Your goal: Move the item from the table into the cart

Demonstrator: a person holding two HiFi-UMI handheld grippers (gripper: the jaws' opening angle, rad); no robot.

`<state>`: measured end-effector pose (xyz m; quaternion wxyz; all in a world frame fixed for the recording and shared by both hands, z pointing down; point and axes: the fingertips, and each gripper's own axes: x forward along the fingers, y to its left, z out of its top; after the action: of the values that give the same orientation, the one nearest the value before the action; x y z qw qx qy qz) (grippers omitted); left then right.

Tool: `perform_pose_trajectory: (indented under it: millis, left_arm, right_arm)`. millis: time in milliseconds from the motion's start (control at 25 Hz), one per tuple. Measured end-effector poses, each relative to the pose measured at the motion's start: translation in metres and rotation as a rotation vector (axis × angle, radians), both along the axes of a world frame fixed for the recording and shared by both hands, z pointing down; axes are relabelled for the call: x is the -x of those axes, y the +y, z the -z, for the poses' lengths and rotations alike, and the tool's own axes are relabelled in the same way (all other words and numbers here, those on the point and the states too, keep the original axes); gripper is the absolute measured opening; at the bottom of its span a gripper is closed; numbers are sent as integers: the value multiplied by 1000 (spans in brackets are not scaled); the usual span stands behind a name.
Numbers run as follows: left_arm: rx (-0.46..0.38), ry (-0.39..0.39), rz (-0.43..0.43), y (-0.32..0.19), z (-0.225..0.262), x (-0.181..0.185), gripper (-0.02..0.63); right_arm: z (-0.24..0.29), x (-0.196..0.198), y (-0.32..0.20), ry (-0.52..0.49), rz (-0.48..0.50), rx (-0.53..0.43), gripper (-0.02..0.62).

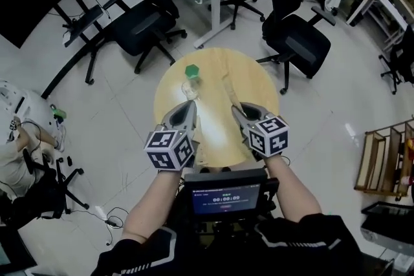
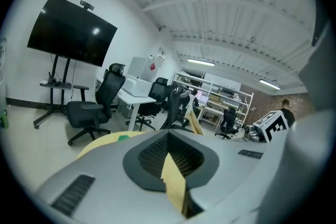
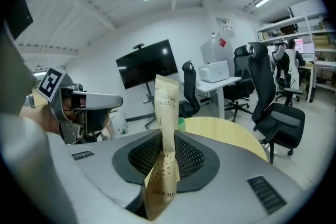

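Together, left gripper, right gripper, clamped on paper packet.

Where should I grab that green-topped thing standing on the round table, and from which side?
Probably its clear body just under the green top, coming in level from the near side. It seems to stand upright on the table, with nothing standing right beside it. The left gripper and right gripper each hold a paper packet now.
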<state>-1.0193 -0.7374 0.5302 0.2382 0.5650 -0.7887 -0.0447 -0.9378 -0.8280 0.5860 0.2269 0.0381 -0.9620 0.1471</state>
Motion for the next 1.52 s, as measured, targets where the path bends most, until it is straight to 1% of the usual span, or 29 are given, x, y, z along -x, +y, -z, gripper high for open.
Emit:
perform_pose_trajectory:
  millis: [120,240,280,320,400,480,560,640,760,800,880,1000,1120,1280,1360,1440,1520]
  left_arm:
    - [-69,-61,-56,-1,44,-14,6]
    - [-121,-68,-124,-2,69,-29,6]
    - [-130,-67,-159,-4,74,-36,6]
    - [-137,-75,-205,-7,79,-46,6]
    - [-163,-113,-324,-11,90,-72,6]
    - [-203,-135,-444,-16,99,-104,6]
    - [-243,-119,-545,-19,110,-141,6]
    - [-269,-109,-621,-19,123,-186,6]
    - [-261,-158,-704,-22,137,-270,6]
    - [-259,-162,-738,-24,140,-301,6]
    - [-287,-134,-823,-24,151,-370,6]
    - [-341,-117,-933,-12,175,-483,6]
    - [-369,-101,-1022,15,196,-595,6]
    - [-385,-88,-1152,60,205,-741,6]
    - [-393,-66,-1245,90,202,-819,6]
    - [-411,-55,-1348,118,203,-897,6]
    - [-436,-56,-1439,141,207,-966,6]
  right_arm:
    - [46,-21,4,-83,-63,-24,52]
    - [79,-45,10,-136,-131,-75,52]
    - [87,-55,11,-149,-162,-92,52]
    - [95,-67,10,-164,-202,-105,52]
    - [110,-94,10,-194,-300,-128,52]
    - [125,-130,12,-220,-408,-148,51]
    - [141,-172,19,-234,-499,-177,52]
    - [158,-224,30,-236,-580,-212,52]
    - [184,-321,45,-243,-715,-265,52]
    - [191,-355,50,-244,-760,-284,51]
    - [203,-425,61,-248,-844,-310,52]
    - [225,-543,92,-258,-967,-351,51]
    - [254,-661,141,-259,-1074,-410,51]
    - [292,-806,226,-234,-1215,-534,51]
    - [299,-882,270,-230,-1319,-576,51]
    - [300,-957,306,-235,-1433,-597,52]
    - [298,-1023,336,-242,-1531,-609,51]
